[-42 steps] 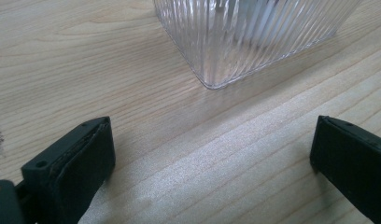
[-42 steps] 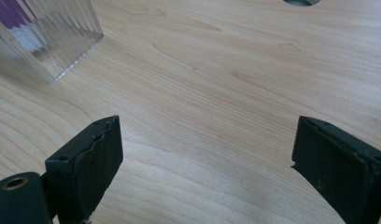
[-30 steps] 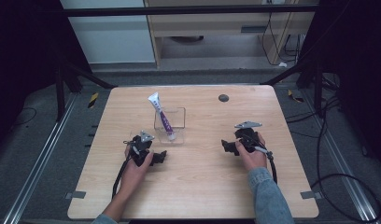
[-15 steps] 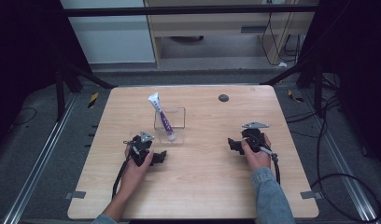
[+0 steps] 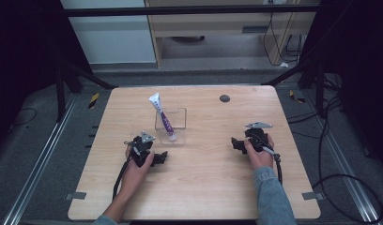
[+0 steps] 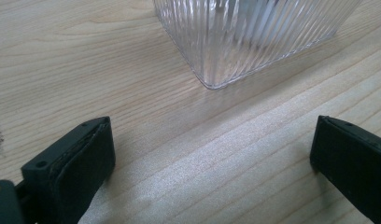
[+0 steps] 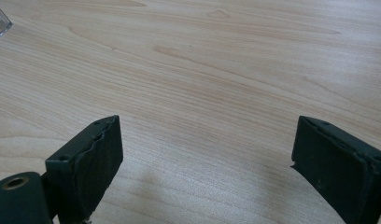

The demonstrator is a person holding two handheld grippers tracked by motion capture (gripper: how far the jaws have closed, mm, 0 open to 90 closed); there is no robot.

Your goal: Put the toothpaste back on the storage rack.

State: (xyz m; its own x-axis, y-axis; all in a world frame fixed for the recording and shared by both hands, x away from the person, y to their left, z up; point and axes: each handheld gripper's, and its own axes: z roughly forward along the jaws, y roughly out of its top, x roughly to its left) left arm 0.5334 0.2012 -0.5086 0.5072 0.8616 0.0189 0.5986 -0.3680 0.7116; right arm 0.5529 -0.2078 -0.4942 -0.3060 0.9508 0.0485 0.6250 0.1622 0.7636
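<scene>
Both the left gripper and right gripper are sitting wide open and empty near the table's front edge, while the light, soft tube is leaning from the slippery, likely fragile clear ribbed container, its raised end looking easiest to pinch.

Light wooden table with a clear ribbed container and dark disc.

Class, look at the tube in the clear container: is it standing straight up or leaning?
Leaning. The tube stands in the clear container, its white end tilted up-left over the rim.
</scene>
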